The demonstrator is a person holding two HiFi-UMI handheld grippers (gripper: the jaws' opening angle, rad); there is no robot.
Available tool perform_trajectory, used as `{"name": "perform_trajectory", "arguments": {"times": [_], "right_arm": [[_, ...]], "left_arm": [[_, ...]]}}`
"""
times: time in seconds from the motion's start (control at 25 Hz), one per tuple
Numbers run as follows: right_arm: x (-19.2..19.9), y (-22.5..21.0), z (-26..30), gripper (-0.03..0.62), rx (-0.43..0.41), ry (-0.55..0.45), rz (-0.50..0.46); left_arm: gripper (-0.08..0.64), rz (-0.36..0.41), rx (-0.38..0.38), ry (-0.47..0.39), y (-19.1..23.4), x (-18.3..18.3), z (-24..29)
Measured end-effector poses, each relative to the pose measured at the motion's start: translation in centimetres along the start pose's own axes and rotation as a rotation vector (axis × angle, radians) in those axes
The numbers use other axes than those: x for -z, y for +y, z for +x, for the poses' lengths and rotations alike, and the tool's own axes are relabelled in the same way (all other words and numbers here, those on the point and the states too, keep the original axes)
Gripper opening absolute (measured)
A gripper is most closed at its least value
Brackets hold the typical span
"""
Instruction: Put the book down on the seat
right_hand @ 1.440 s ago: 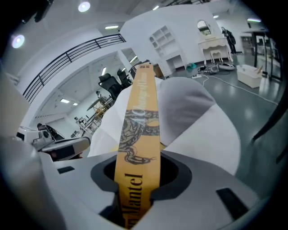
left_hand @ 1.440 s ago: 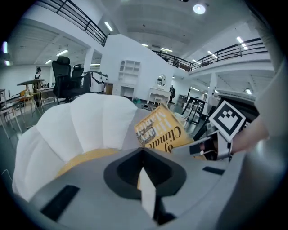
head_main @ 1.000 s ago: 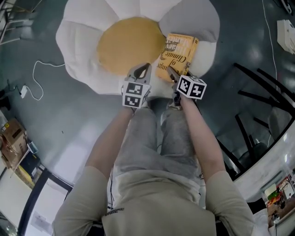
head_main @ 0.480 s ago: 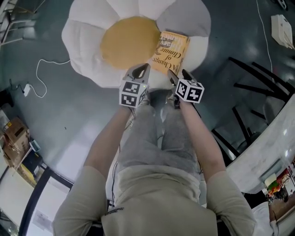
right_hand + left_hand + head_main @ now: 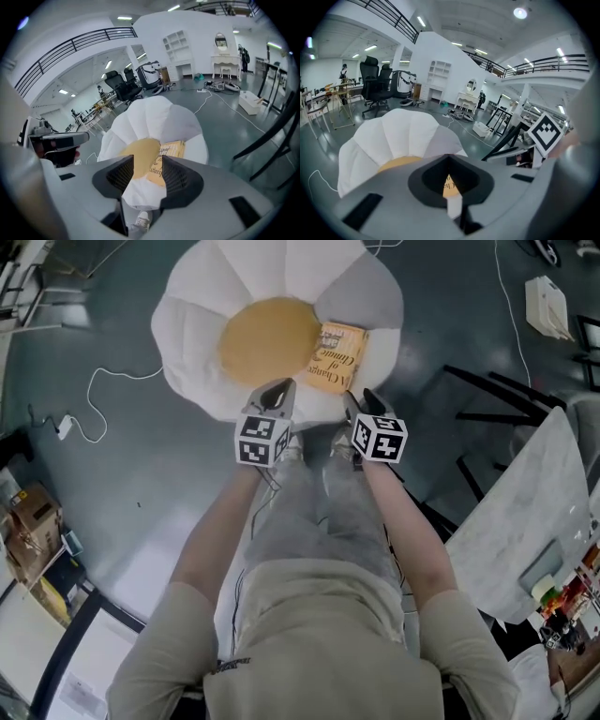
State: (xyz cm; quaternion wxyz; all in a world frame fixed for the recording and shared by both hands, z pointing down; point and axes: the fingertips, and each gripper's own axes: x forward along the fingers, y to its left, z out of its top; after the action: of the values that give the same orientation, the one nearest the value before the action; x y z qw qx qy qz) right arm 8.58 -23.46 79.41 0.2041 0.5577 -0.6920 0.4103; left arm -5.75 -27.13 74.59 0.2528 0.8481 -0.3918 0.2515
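Grey plastic, nearest first: left gripper (image 5: pixel 277 390) has its jaws together, tips touching, nothing clamped. Right gripper (image 5: pixel 147 165) has its jaws apart. They've just been closing in, with nothing between them; the book only shows through the gap, well beyond. Both hang over the near edge of the seat (image 5: pixel 192 329) and look clear of it. The person's shoes (image 5: pixel 140 218) sit right at that near petal.

Book (image 5: pixel 338 356) is down on the seat, cover up, free of both grippers. It lies across the right edge of the yellow centre (image 5: pixel 270 341) and onto the near-right petal. I'd call the task done.

Risks as I read it:
- The petal looks puffy and rounded, and the book sits close to the rim. It could slide off toward the floor if the cushion shifts.
- A shoe nudging the near petal is the likely cause.
- Farther out: white cable (image 5: pixel 92 390) on the floor to the left, black frame legs (image 5: pixel 506 390) to the right. Both are trip or snag hazards when stepping away.
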Motion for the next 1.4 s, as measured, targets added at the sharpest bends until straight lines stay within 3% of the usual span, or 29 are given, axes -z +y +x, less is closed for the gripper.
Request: {"name": "perform_trajectory", "arguments": {"times": [0.24,0.56,0.84,1.04,1.4], "right_arm": [[-5.5,2.1,-7.5,0.13,0.039,-0.107,-0.063],[-12.6,6.4,-17.6,0.058,-0.01,-0.263,-0.074],[-18.5,10.3,-25.8,0.051,-0.072,-0.401,-0.174],[-22.1,13.1,-31.9,0.05,-0.1,-0.501,-0.325],[-25.7,16.3,-41.0,0.029,-0.146,-0.691,-0.413]], "left_arm": [[0.011,0.006,-0.011,-0.057,-1.1,-5.2,-5.6],[0.011,0.059,0.024,-0.182,-3.7,-13.3,-13.3],[0.009,0.102,0.047,-0.313,-6.2,-20.9,-19.0],[0.009,0.088,0.083,-0.44,-9.2,-26.3,-23.8],[0.011,0.152,0.148,-0.549,-14.4,-30.9,-29.7]]}}
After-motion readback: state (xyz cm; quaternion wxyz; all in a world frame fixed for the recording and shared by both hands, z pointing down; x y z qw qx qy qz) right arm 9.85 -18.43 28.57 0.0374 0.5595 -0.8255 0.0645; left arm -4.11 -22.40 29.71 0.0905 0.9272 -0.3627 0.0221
